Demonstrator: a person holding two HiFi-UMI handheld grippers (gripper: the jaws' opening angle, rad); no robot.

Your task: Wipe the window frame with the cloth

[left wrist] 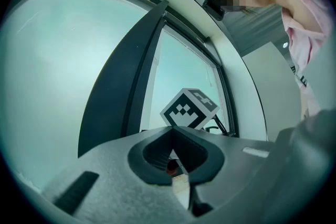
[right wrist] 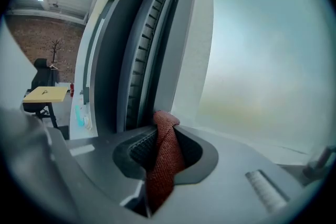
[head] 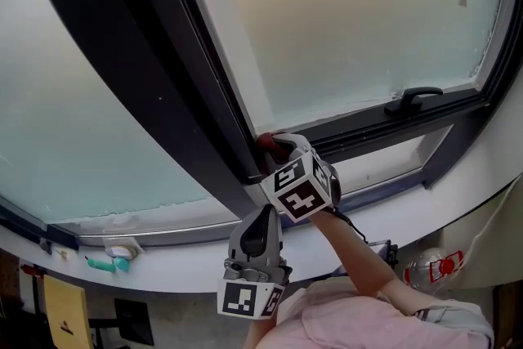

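In the head view, your right gripper (head: 279, 151) presses the red cloth (head: 268, 143) against the dark window frame (head: 188, 86). In the left gripper view, your left gripper (left wrist: 172, 159) hangs below the frame, jaws together and empty. In the right gripper view, the jaws pinch a bunched fold of cloth. It looks soft, light and limp, so grip it deep.

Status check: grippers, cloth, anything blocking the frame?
Right gripper shut on red cloth, cloth tip at the dark window frame. Left gripper shut, empty, held low. Nothing seen in the way.
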